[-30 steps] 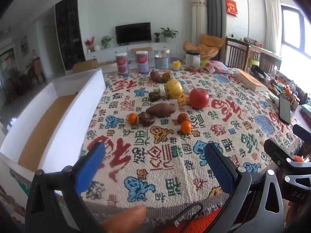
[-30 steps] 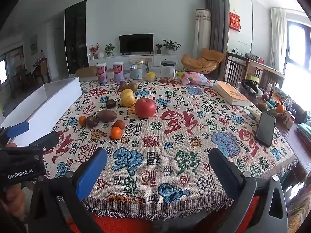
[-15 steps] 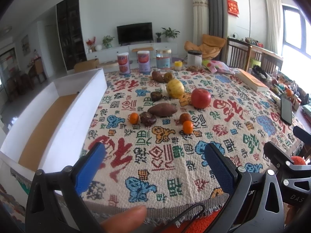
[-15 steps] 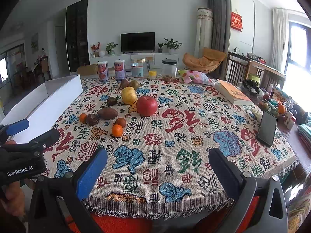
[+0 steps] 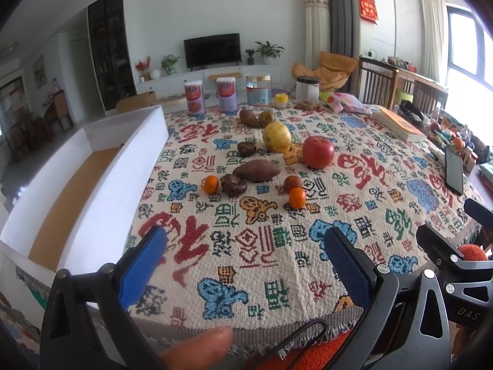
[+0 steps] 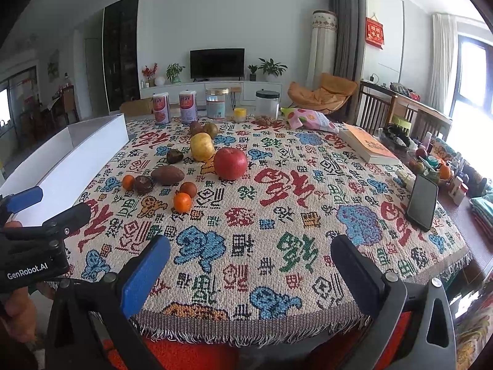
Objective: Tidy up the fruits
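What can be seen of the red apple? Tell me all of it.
The red apple is round, smooth and glossy, deep red with a paler streaked patch near its top dimple. It looks whole and sits upright on the patterned tablecloth, mid-table. The yellow fruit lies just behind it to the left; whether they touch is unclear. Neither gripper is near it.

tablecloth point(image 6: 308, 215): woven cloth, rough, with a frayed fringe
red apple point(image 6: 230, 163): smooth and shiny skin
sweet potato point(image 5: 256, 170): dull, rough skin
white box point(image 5: 101, 178): smooth matt walls, brown cardboard-looking floor
left gripper point(image 5: 246, 265): black plastic, blue pads with a bumpy grid
phone point(image 6: 422, 202): shiny black glass
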Available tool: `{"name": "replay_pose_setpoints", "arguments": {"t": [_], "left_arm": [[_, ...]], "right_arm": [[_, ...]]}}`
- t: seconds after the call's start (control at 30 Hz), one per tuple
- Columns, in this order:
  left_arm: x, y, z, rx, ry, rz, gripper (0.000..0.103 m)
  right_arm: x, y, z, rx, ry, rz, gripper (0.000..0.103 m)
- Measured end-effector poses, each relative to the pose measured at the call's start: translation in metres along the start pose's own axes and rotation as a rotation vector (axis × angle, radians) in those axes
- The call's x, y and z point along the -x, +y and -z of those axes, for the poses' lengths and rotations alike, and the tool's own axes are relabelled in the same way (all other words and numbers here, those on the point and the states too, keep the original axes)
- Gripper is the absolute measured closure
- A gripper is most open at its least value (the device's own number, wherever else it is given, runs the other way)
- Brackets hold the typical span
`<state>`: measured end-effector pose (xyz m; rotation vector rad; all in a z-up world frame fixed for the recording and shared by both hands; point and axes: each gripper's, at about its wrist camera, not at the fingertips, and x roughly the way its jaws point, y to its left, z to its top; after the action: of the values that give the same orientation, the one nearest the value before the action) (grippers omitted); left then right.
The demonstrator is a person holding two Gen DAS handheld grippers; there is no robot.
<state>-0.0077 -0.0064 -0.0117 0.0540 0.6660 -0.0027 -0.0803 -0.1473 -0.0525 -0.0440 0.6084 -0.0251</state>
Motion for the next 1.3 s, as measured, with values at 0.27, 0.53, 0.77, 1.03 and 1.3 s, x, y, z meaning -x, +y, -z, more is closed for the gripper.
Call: {"name": "replay_pose_setpoints", "arguments": {"t": [0.27, 0.53, 0.77, 1.03, 1.3], "left_arm": [[-0.0006, 0.0005, 0.0001, 0.0, 0.001, 0.0, 0.001], [-0.0016, -0.0003, 0.0011, -0.002, 0.004, -0.002, 0.001], [-0.0017, -0.0003, 0.001, -0.003, 0.004, -0.001, 0.001], [-0.0024, -0.0001, 0.001, -0.004, 0.003, -0.003, 0.001], [-0.0023, 0.0001, 0.001, -0.003, 0.003, -0.004, 0.001]], "right_arm": [[-0.0006, -0.0015, -0.0001, -0.002, -0.003, 0.002, 0.0], [-0.0022, -0.0029, 0.001, -0.003, 0.007, -0.002, 0.0], [-0.0025, -0.0027, 0.0012, -0.004, 0.008, -0.002, 0.0], [-0.0028, -0.003, 0.0013, -0.004, 0.008, -0.002, 0.0], [-0.003, -0.0031, 0.0014, -0.004, 0.008, -0.002, 0.0]]}}
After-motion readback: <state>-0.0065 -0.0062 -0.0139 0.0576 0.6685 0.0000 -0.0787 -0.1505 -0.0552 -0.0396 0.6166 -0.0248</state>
